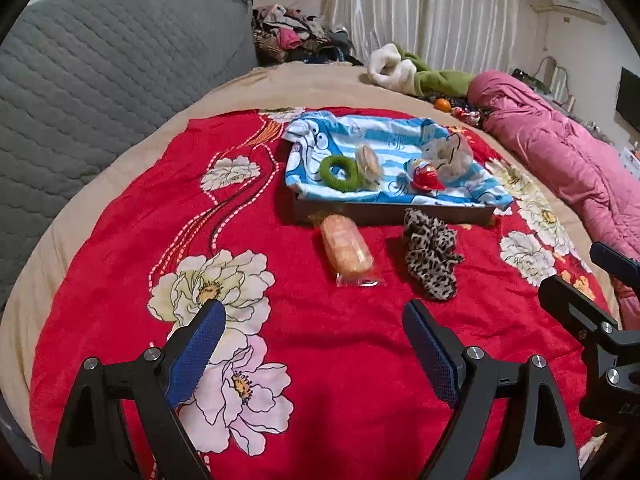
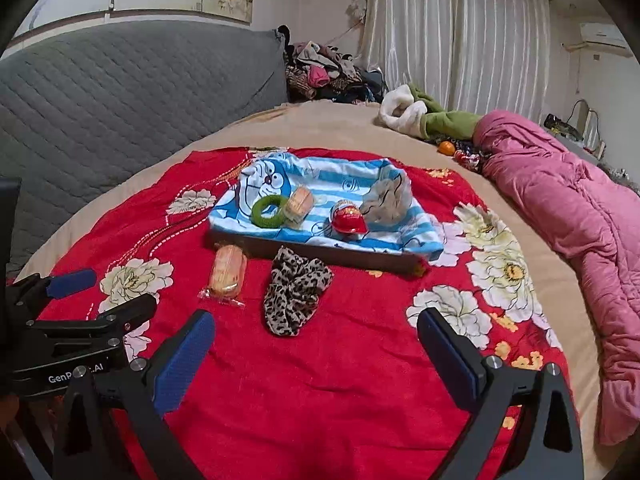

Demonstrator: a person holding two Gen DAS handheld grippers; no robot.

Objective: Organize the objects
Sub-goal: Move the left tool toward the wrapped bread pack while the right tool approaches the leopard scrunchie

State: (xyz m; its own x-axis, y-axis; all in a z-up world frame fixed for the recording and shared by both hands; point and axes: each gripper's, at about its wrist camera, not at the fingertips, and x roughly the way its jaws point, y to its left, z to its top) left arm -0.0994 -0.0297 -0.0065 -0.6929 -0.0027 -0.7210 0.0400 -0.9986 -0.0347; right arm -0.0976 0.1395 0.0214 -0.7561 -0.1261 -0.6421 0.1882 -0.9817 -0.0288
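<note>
Red floral blanket (image 1: 340, 360) covers the bed, and both grippers hang above it with nothing between their blue pads. The left gripper (image 1: 314, 328) has its jaws spread wide and empty; the right gripper (image 2: 316, 336) likewise stands with jaws apart and holds nothing. Ahead of them lies a wrapped orange snack (image 1: 347, 249) on the blanket, with a leopard-print scrunchie (image 1: 431, 257) just beside it to the right, the two apart. Behind both sits a dark tray (image 1: 392, 213) lined with a blue striped cartoon cloth (image 1: 396, 136). On that cloth rest a green ring (image 1: 340, 172), a second wrapped snack (image 1: 368, 160) touching it, a red-and-white egg-shaped toy (image 1: 425, 178) and a grey fluffy scrunchie (image 1: 448, 156). A pink quilt (image 1: 568, 168) lies along the bed's right side.
</note>
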